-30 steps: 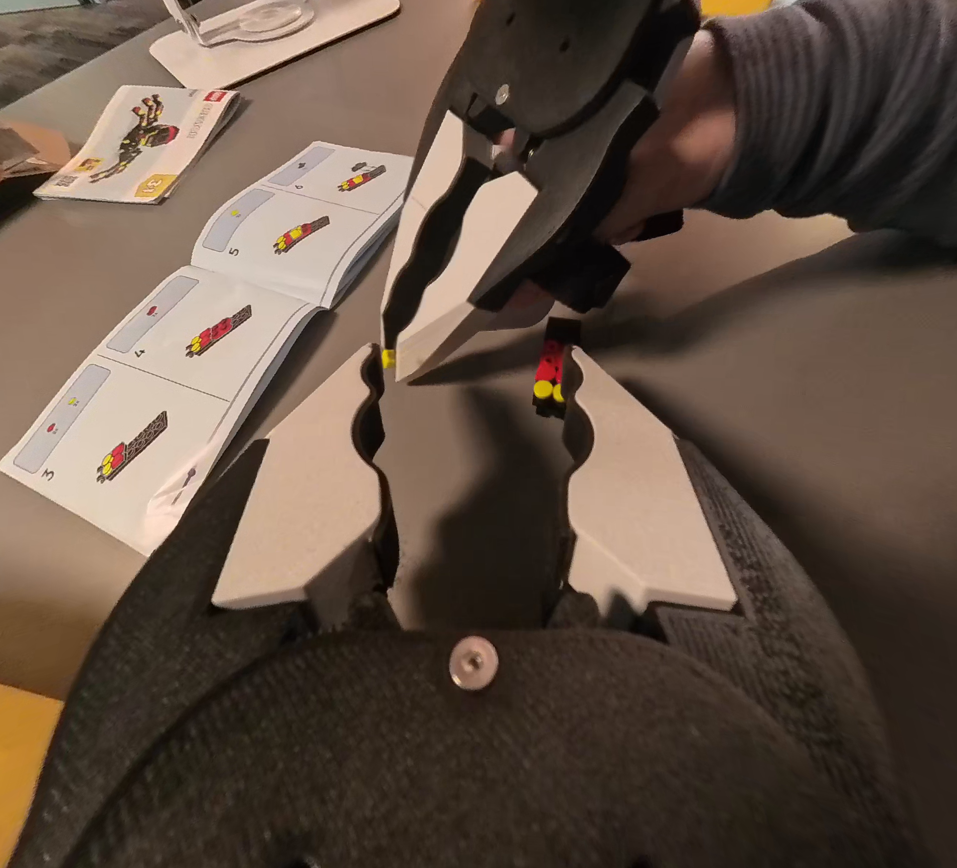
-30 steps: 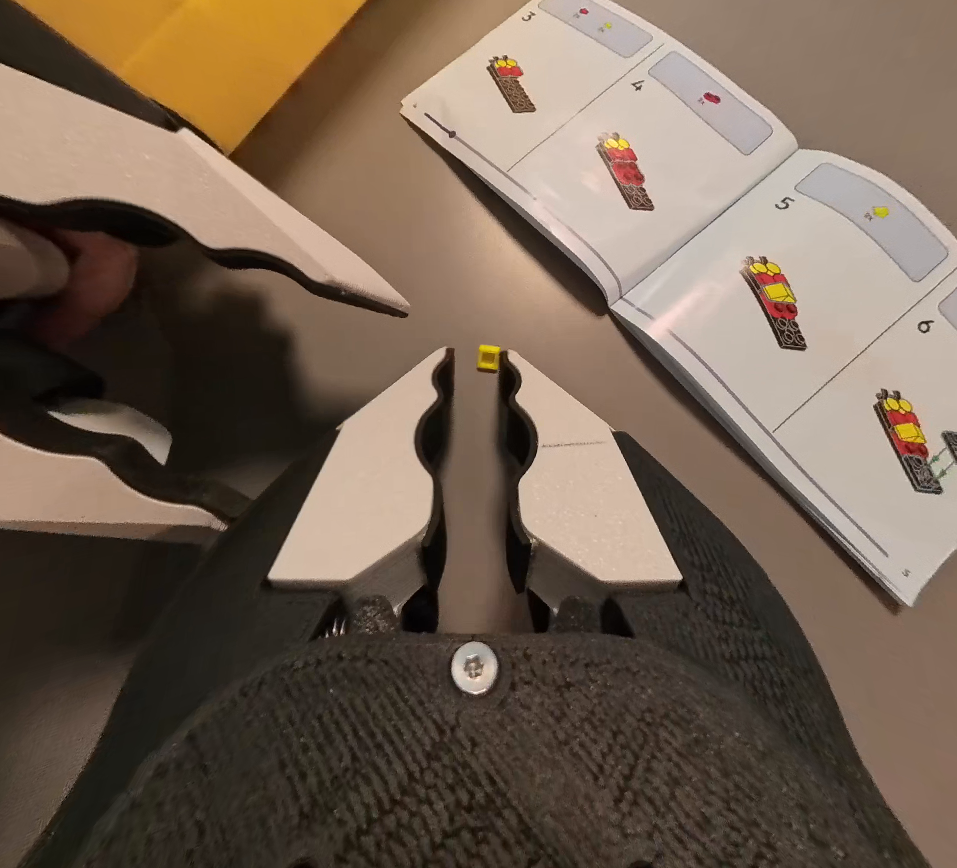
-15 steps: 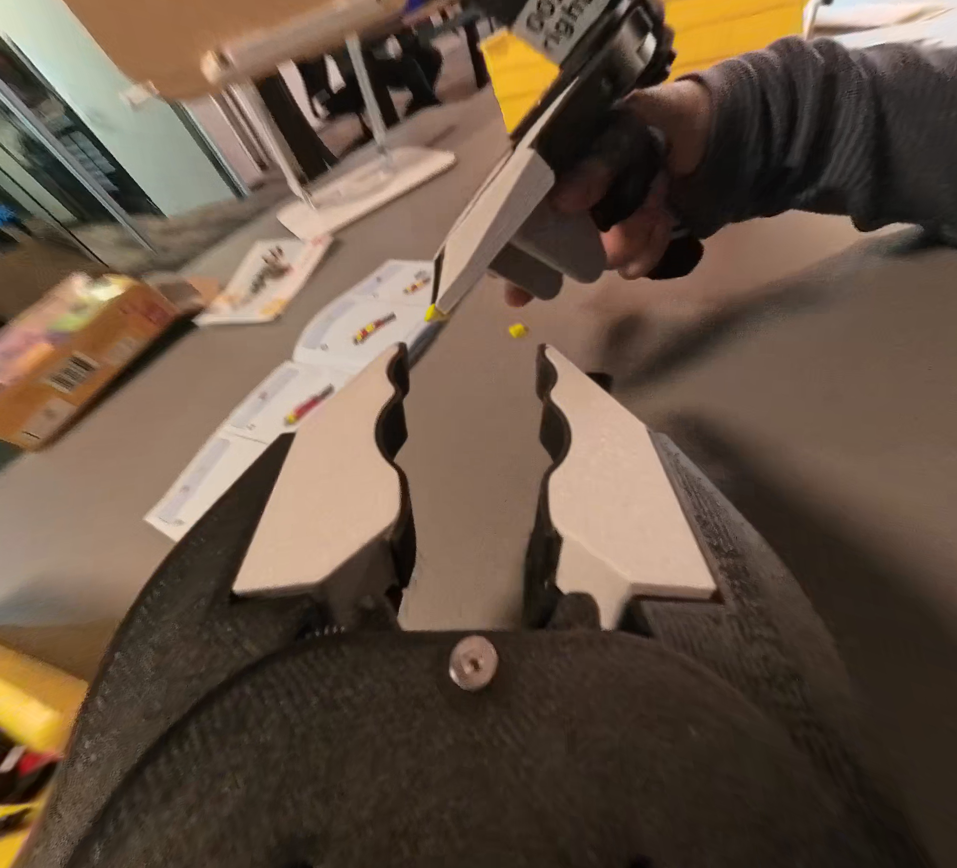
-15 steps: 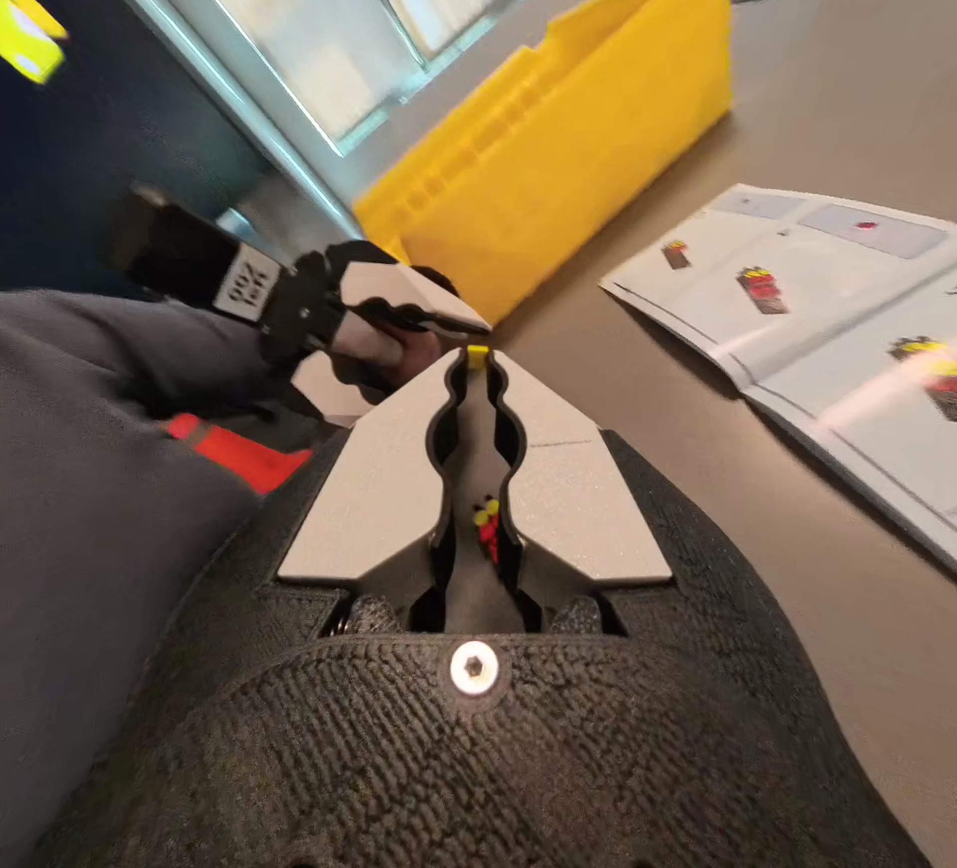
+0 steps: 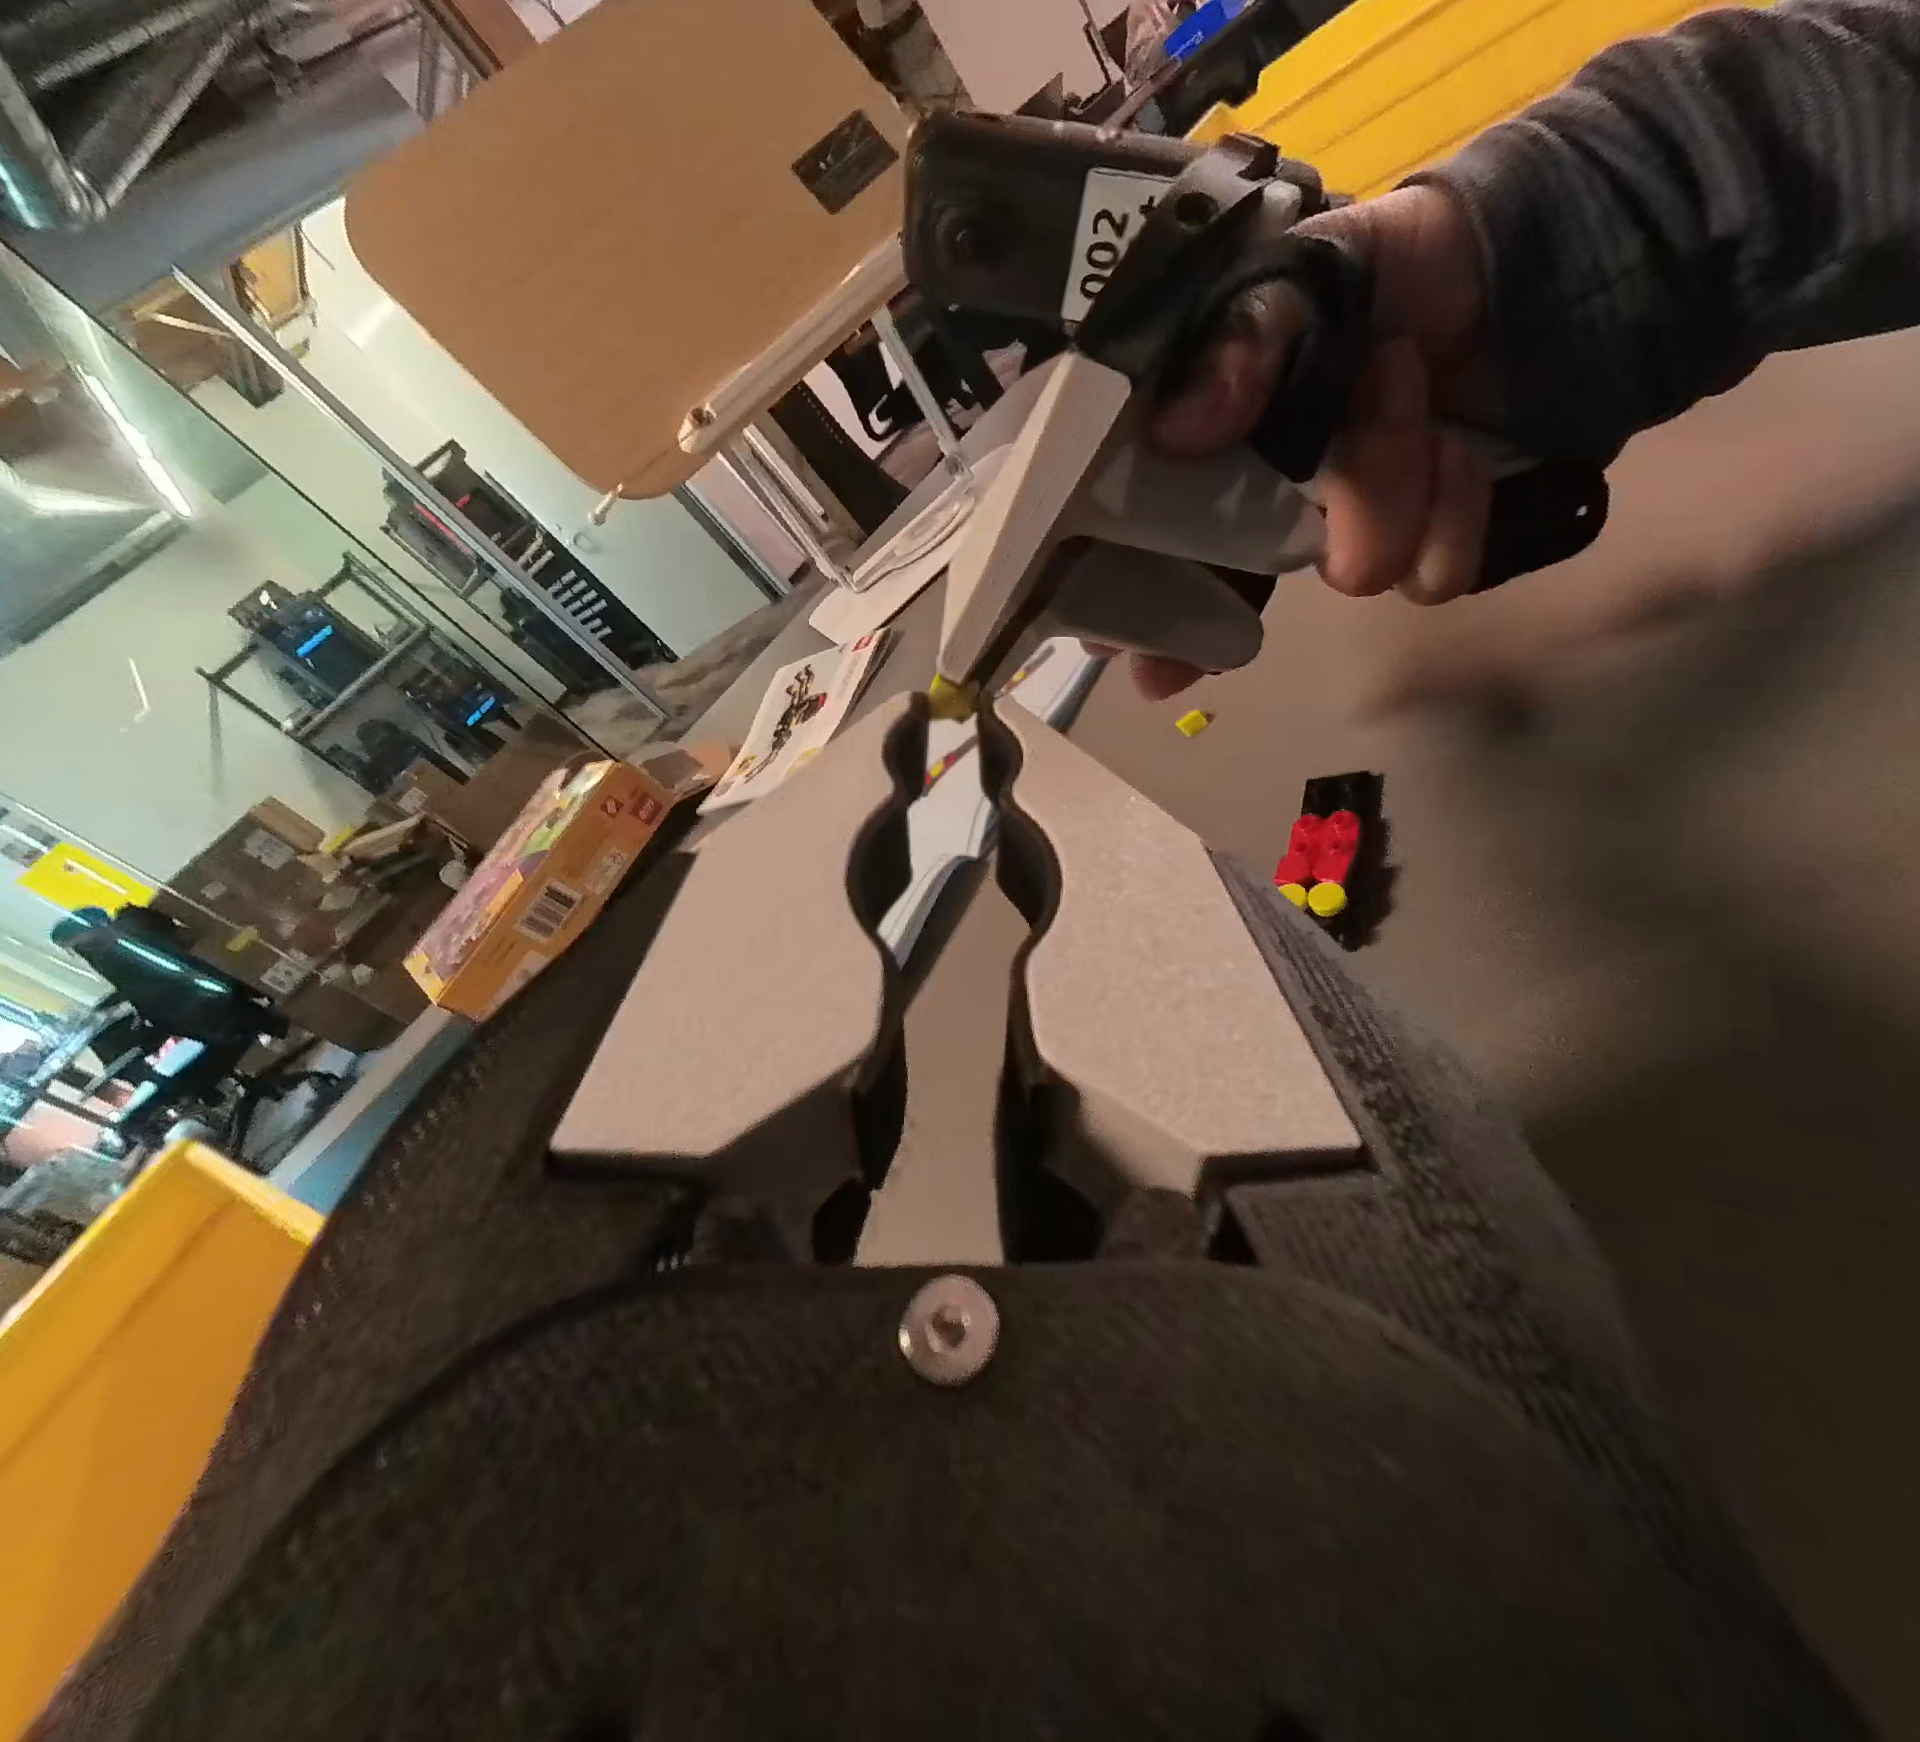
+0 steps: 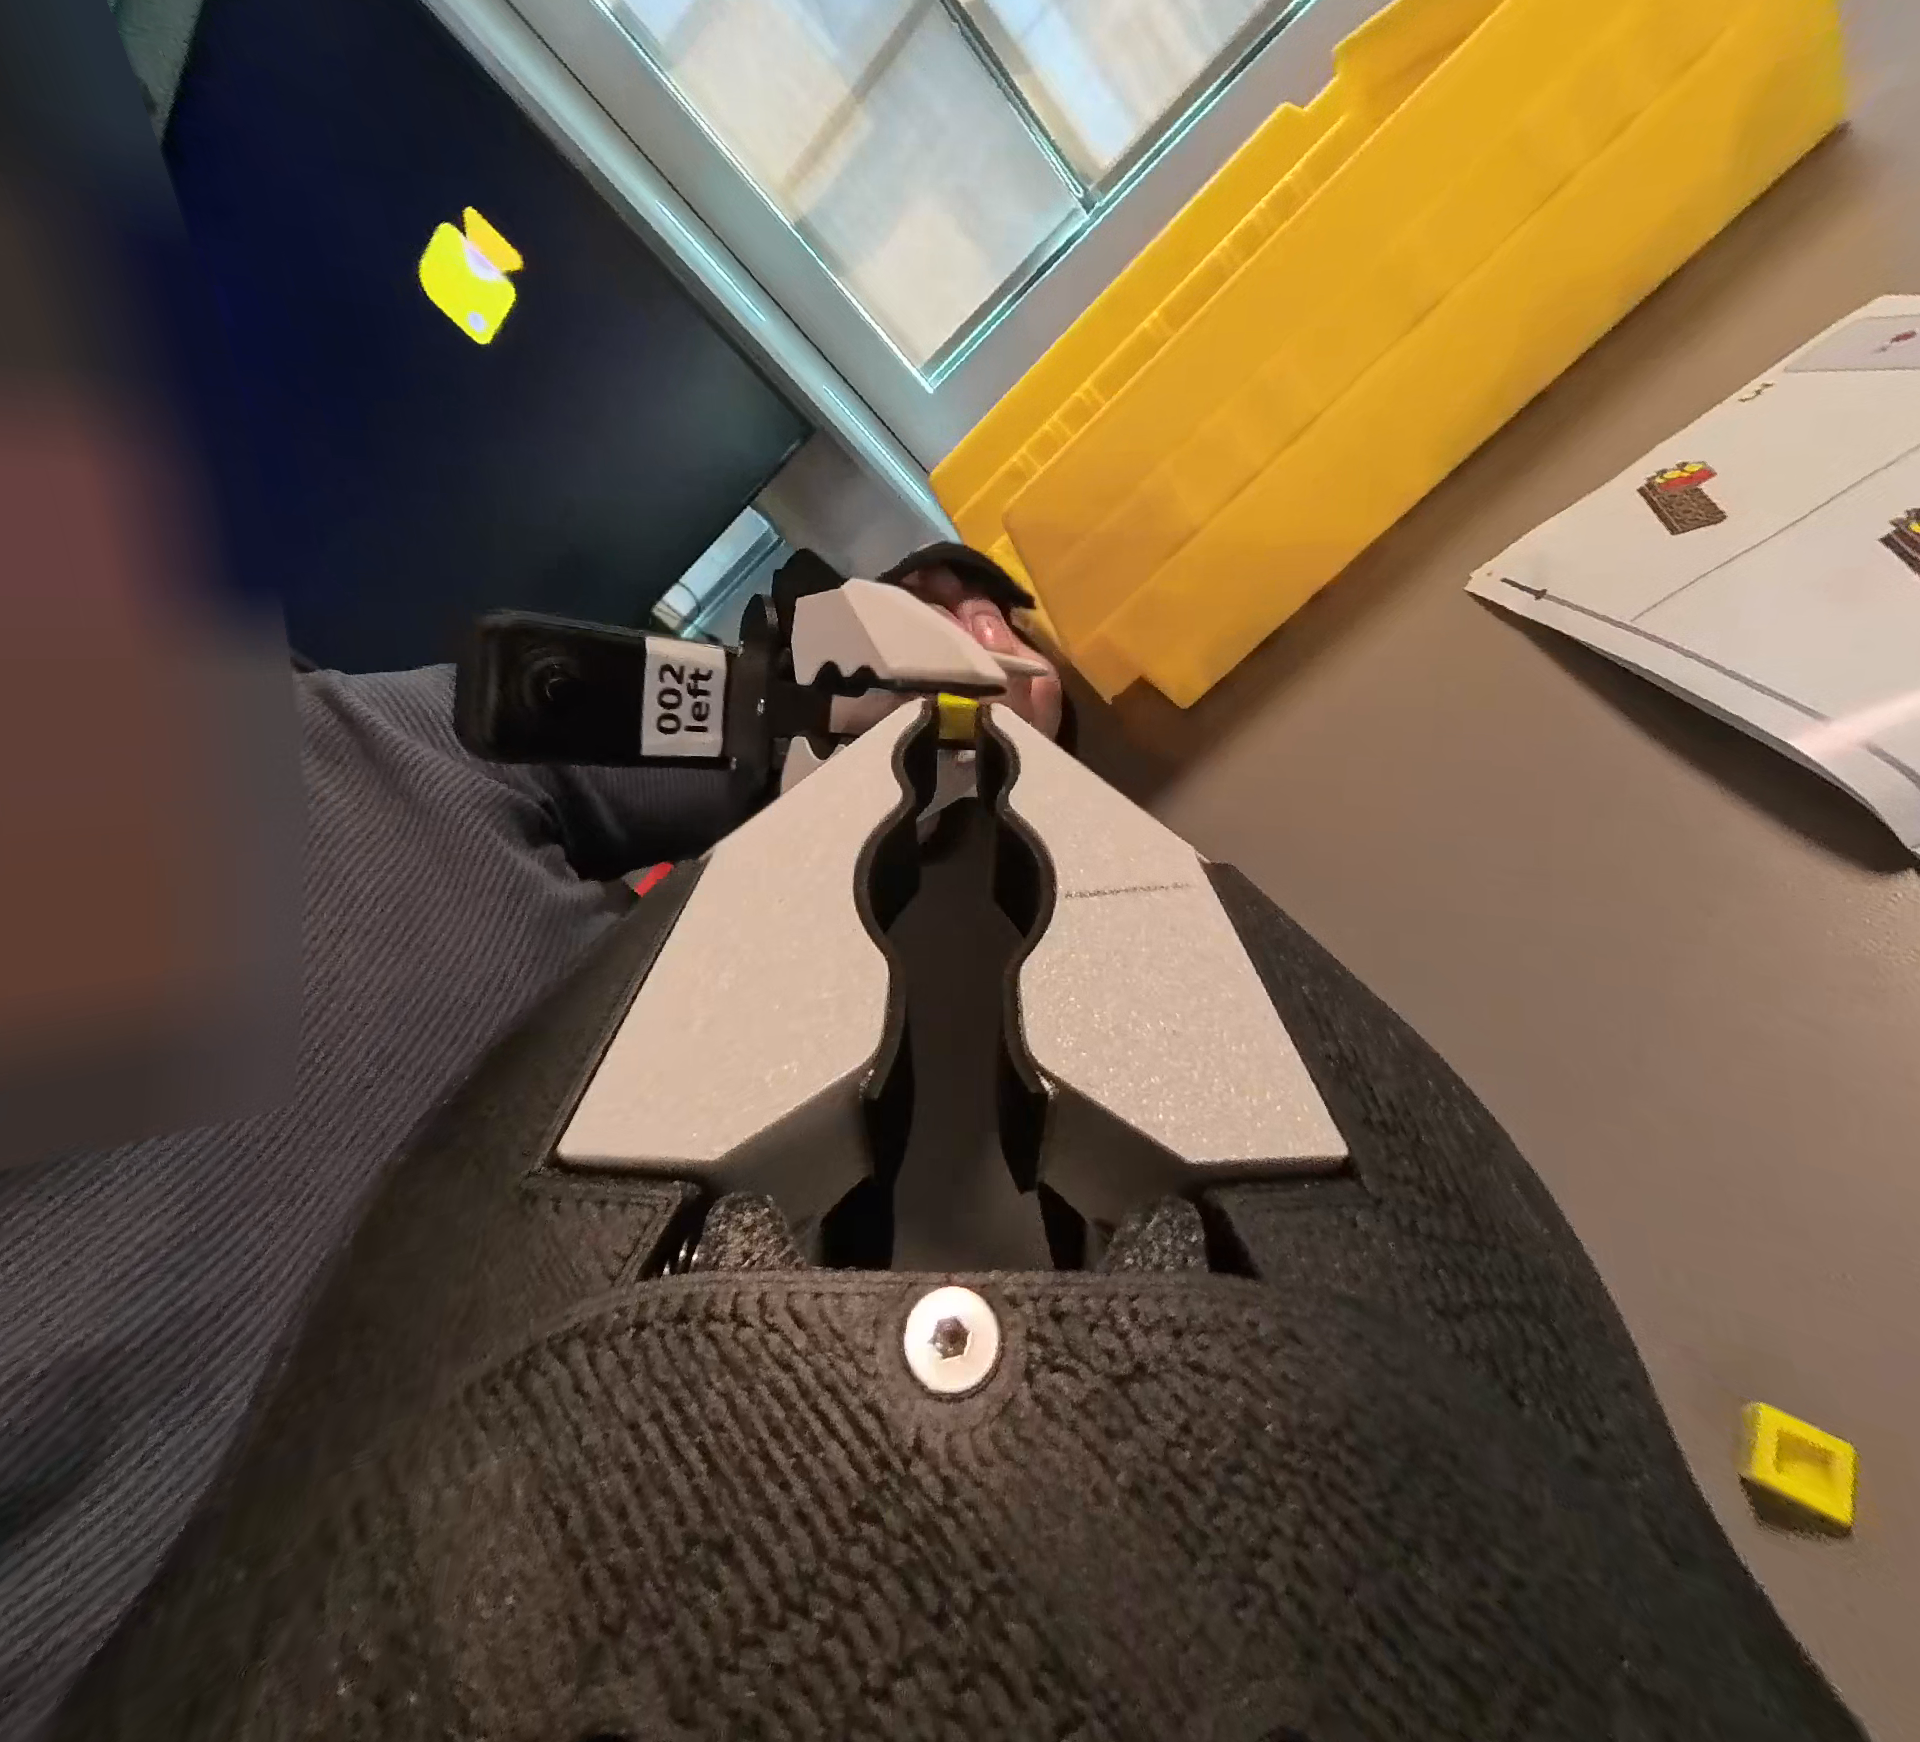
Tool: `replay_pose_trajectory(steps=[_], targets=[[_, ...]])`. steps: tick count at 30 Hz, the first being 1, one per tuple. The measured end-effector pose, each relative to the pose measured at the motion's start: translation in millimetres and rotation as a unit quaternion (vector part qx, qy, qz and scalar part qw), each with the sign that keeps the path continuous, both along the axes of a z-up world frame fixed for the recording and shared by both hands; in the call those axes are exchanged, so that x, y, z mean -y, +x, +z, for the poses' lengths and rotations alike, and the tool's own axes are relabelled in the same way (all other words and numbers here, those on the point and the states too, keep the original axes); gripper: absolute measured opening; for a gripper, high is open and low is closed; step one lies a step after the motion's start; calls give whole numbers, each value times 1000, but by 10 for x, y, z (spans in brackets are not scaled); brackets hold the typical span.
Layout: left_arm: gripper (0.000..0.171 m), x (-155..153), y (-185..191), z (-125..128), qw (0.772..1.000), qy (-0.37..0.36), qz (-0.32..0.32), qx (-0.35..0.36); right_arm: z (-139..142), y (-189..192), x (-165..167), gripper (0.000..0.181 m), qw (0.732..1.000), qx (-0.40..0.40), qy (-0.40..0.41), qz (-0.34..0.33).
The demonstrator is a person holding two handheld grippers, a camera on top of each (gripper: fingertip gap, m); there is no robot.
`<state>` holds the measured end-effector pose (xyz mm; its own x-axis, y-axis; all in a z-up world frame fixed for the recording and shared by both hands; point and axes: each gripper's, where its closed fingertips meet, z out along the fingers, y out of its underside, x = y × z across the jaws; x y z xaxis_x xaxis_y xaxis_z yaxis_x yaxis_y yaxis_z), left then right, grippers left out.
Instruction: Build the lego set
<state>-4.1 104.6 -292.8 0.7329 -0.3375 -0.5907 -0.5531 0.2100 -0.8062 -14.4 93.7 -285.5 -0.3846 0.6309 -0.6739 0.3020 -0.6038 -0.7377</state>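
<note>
- Small yellow piece (image 6: 956,720): centre of the frame, above the tabletop (image 6: 1455,1017), pinched at the tips of the right tongs (image 6: 957,722).
- Left tongs (image 5: 948,718): tips nearly together around the same yellow piece; whether they grip it cannot be told.
- Partly built model (image 5: 1325,856), black base with red and yellow pieces: lying at right of centre.
- Loose yellow tile (image 6: 1800,1480): lower right.
- Open instruction booklet (image 6: 1766,591): right edge.
- Yellow bin (image 6: 1403,362): upper right.
</note>
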Motion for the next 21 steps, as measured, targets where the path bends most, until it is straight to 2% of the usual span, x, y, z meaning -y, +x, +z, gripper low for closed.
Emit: replay_pose_trajectory(steps=[3, 7, 11, 14, 19, 21], targets=[[8, 31, 37, -2, 999, 14, -12, -31, -14, 44, 32, 5, 1000, 5, 23, 14], [8, 87, 161, -142, 995, -15, -68, -76, -170, 171, 90, 5, 994, 45, 83, 50], [8, 195, 295, -366, 980, -39, -129, -150, -393, 308, 196, 5, 981, 95, 136, 96], [7, 262, 356, -490, 967, -43, -150, -202, -512, 372, 258, 4, 974, 116, 150, 120], [8, 276, 359, -657, 948, -44, -139, -282, -679, 399, 278, 1, 966, 148, 165, 131], [8, 242, 344, -696, 950, -52, -125, -280, -679, 406, 301, 0, 965, 143, 176, 134]])
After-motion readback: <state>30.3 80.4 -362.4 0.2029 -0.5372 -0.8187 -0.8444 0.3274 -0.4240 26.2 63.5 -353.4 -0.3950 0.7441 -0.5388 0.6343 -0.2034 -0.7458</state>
